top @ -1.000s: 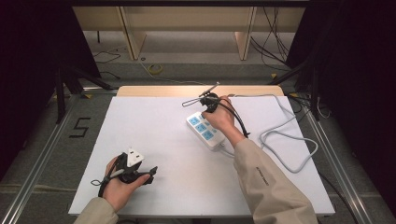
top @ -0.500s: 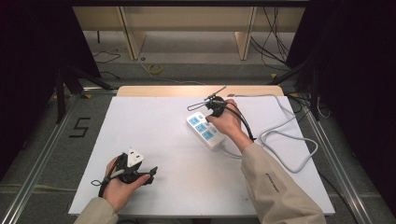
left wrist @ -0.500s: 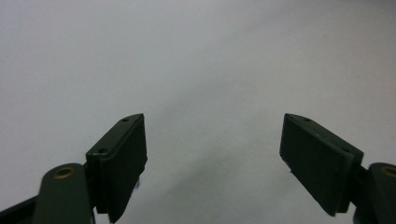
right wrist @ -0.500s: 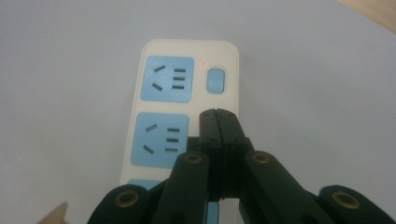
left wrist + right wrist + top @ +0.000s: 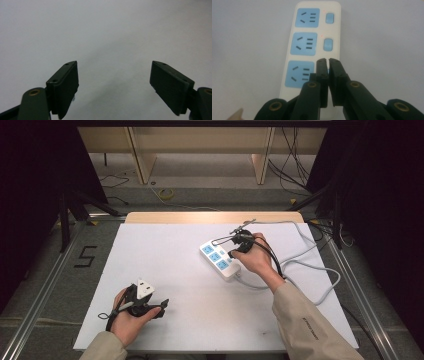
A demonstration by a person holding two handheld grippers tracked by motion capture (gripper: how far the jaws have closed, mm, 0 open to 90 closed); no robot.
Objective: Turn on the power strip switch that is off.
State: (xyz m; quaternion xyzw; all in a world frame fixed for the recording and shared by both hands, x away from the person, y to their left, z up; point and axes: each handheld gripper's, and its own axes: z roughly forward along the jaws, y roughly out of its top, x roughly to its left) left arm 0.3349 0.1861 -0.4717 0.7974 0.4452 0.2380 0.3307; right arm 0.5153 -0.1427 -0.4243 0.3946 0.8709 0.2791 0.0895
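Note:
A white power strip (image 5: 218,260) with three blue sockets lies diagonally on the white table (image 5: 175,250), right of centre. In the right gripper view the power strip (image 5: 312,37) runs away from me, with two blue switches (image 5: 328,44) showing beside the far sockets. My right gripper (image 5: 231,254) points down at the strip's near end. Its jaws (image 5: 326,61) have just been opening and stand a narrow gap apart with nothing between them, over the spot beside the nearest socket. My left gripper (image 5: 162,307) rests near the front left, open (image 5: 113,82) above bare table.
The strip's grey cable (image 5: 310,265) loops over the right side of the table and off the back. A wooden strip (image 5: 210,217) edges the far side. Metal rails and a floor mark "5" (image 5: 86,256) lie to the left.
My right hand has moved along the power strip toward its near right end. The left hand and its gripper have stayed where they were.

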